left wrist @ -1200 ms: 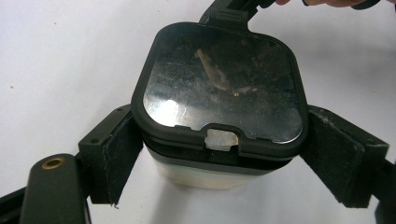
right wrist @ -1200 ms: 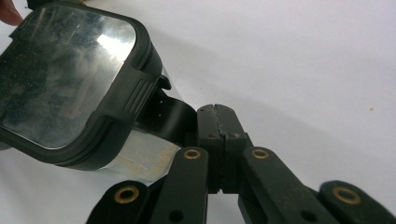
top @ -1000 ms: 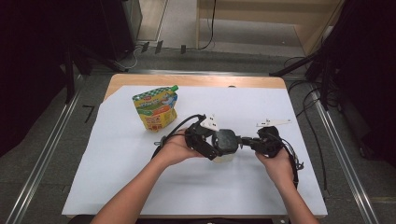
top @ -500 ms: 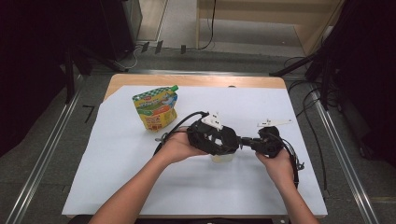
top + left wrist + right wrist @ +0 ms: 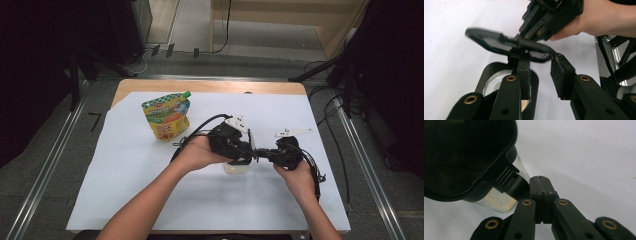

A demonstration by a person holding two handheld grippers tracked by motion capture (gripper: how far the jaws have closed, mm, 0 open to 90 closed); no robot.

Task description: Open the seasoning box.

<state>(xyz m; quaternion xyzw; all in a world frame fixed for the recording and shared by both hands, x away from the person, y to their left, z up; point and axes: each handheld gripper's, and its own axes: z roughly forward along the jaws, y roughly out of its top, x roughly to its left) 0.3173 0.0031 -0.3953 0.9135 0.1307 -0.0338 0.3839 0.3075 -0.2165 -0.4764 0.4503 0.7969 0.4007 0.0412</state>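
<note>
Centre of the high view, both hands meet over the small clear plastic container with a black lid (image 5: 236,167), which sits on the white table sheet (image 5: 125,175) just below the middle of the frame. The left gripper (image 5: 249,151) comes in from the left, directly above the container. The right gripper (image 5: 261,154) meets it nose to nose from the right. In the left gripper view the lid's black rounded flap (image 5: 491,41) is tipped up and a touch blurred across the upper middle of the frame, above the container's round mouth (image 5: 495,80). The left gripper's (image 5: 540,65) jaws have just been closing and now stand at a narrow gap. White sheet shows between the pads and the flap's edge lies right at their tips, not plainly pinched. The right gripper (image 5: 521,40) drops in from the top of that frame onto the flap's hinge. In the right gripper view, the right gripper's (image 5: 539,182) jaws are pressed flat together. They sit hard by the ribbed black latch (image 5: 505,176) and the clear wall (image 5: 499,201), and I cannot tell if anything is caught between them. The green and yellow spouted pouch (image 5: 166,117) stands well apart in the upper left of the high view.
</note>
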